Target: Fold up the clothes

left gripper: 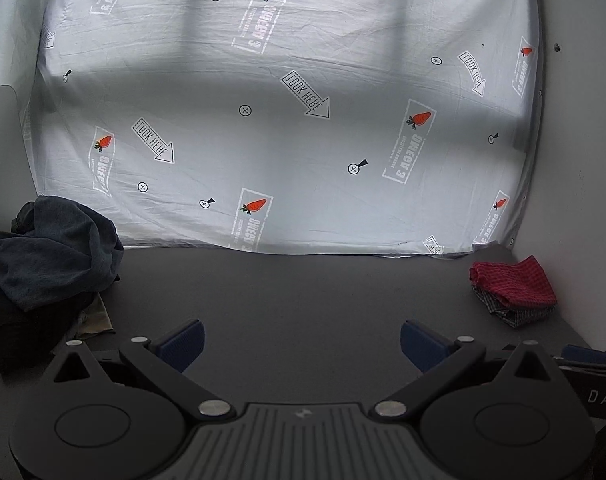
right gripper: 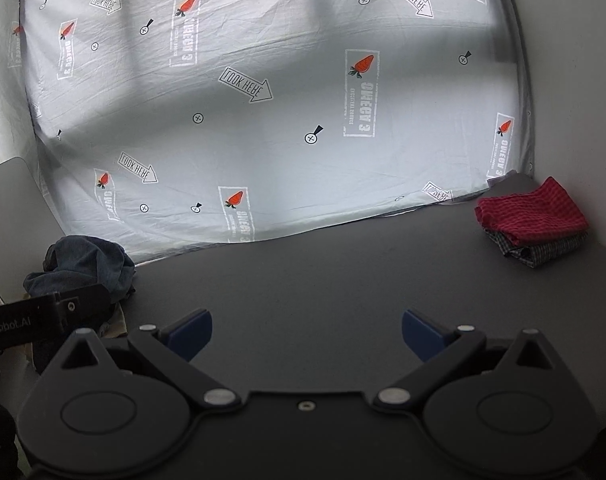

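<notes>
A heap of crumpled dark clothes (left gripper: 51, 256) lies at the left of the dark table (left gripper: 303, 300), a dark blue-grey garment on top. In the right wrist view the same heap (right gripper: 91, 264) sits far left, partly behind the left gripper's body. A folded red checked cloth (left gripper: 515, 284) rests on a folded grey checked one at the far right corner; the red cloth (right gripper: 533, 212) shows in the right wrist view too. My left gripper (left gripper: 303, 342) is open above bare table, holding nothing. My right gripper (right gripper: 307, 334) is open as well, with nothing between its blue pads.
A grey printed sheet (left gripper: 283, 120) with carrots and arrows hangs behind the table (right gripper: 323, 280). White walls (left gripper: 583, 120) close in both sides. A grey flat panel (right gripper: 7, 196) stands at the left. The left gripper's body (right gripper: 43, 316) juts in beside the heap.
</notes>
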A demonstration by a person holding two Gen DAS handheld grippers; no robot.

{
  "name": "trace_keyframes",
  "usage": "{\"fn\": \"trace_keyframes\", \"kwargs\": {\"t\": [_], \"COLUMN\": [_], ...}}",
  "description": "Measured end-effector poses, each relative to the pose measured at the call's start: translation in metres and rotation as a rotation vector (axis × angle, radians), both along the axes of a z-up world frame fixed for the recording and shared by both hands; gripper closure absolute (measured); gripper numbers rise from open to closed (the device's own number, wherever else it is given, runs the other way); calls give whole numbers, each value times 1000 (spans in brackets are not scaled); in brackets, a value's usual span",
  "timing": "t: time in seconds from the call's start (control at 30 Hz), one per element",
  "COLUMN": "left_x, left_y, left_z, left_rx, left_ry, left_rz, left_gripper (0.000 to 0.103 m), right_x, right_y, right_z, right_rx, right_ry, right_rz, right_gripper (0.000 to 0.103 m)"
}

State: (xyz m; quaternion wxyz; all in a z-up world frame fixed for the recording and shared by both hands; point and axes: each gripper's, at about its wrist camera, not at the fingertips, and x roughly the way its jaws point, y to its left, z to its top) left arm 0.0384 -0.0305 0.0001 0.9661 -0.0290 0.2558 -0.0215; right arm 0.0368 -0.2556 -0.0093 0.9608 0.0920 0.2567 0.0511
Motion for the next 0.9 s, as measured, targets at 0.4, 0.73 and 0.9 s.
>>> {"fn": "trace_keyframes", "kwargs": {"t": [0.4,0.73,0.9], "left_x": [-44,-60,-64], "left_y": [37,47,44], "left_z": [-35,-36,-33], "left_rx": [12,33,33], "left_ry": [161,156,140], "left_rz": [30,26,20], "left_gripper": [0,0,0], "right_x": [-43,-53,-57], "right_y": [63,72,68], "right_z": [-33,-35,-35], "right_rx": [-71,-117,-117], "right_ry": [152,163,159], "right_rz": [67,63,50], "right_gripper": [1,1,1]}}
